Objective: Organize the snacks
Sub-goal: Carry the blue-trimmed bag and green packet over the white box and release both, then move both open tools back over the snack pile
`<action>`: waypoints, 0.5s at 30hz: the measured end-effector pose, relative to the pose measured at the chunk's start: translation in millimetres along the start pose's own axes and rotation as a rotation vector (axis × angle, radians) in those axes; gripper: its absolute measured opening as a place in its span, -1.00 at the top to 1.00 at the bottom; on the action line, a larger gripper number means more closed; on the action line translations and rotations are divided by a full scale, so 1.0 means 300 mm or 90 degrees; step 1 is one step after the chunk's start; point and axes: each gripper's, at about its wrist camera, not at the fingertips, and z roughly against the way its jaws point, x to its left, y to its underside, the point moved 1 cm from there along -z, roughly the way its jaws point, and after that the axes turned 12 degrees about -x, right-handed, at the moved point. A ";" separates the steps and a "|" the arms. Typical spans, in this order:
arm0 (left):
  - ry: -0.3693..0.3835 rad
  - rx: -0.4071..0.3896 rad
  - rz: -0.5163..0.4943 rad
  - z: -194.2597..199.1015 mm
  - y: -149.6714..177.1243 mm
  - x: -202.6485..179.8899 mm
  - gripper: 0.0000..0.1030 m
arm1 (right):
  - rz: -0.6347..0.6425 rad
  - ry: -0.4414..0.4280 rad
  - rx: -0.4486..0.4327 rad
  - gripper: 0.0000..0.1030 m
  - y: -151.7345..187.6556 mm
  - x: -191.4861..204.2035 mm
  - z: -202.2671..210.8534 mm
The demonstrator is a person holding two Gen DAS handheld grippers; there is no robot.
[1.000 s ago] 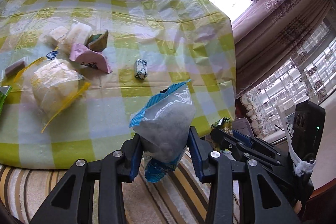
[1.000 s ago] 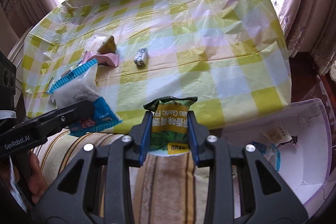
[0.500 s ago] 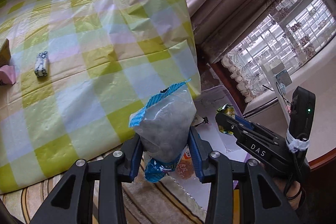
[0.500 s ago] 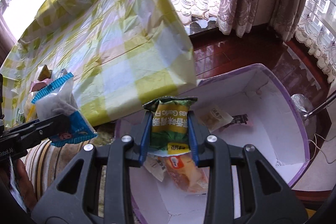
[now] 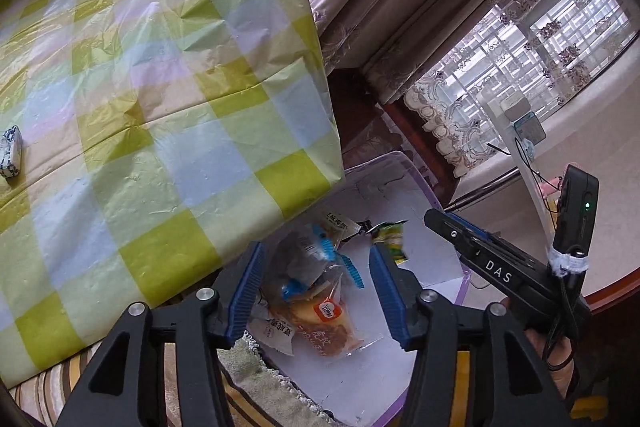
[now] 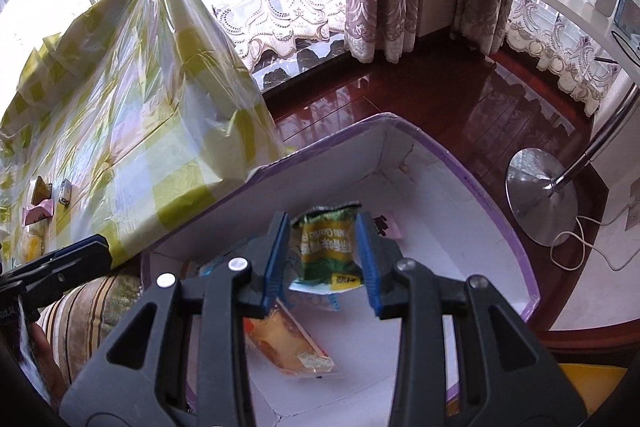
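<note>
My left gripper (image 5: 316, 251) hangs over a white box with a purple rim (image 5: 384, 187), its jaws opening. The clear bag with blue edges (image 5: 308, 259) lies loose below and between the fingers, on top of other packets in the box. My right gripper (image 6: 322, 223) is over the same box (image 6: 440, 163), jaws also opening. The green garlic snack packet (image 6: 326, 247) sits tilted between its blue pads and no longer looks pinched. In the left wrist view that green packet (image 5: 390, 239) shows blurred just off the right gripper's tip.
An orange-labelled packet (image 6: 288, 343) and several others lie in the box. The table with the green checked cloth (image 5: 160, 107) stands left of it, with a small blue-white sweet (image 5: 10, 151) and a pink packet (image 6: 38, 213). A lamp base (image 6: 540, 195) is on the floor.
Both grippers swung right from the table to over the box. The left jaws spread and the blue-edged bag dropped into the box. The right jaws widened and the green packet tilted.
</note>
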 end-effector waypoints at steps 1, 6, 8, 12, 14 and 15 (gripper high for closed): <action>-0.001 -0.004 0.002 0.008 -0.002 0.005 -0.08 | -0.001 -0.002 0.003 0.10 0.001 0.003 -0.002; -0.006 -0.022 0.003 0.041 -0.005 0.018 -0.08 | 0.003 -0.019 0.005 0.02 0.005 0.034 0.005; -0.005 -0.027 0.004 0.054 -0.007 0.023 -0.08 | 0.008 -0.024 0.005 -0.02 0.003 0.052 0.008; -0.002 -0.041 0.008 0.078 -0.009 0.035 -0.08 | 0.024 -0.035 0.003 -0.08 -0.001 0.101 0.021; -0.002 -0.049 0.012 0.095 -0.006 0.048 -0.08 | 0.035 -0.041 0.002 -0.08 -0.001 0.137 0.026; -0.001 -0.053 0.016 0.103 -0.005 0.057 -0.08 | 0.041 -0.043 0.002 -0.08 0.001 0.155 0.030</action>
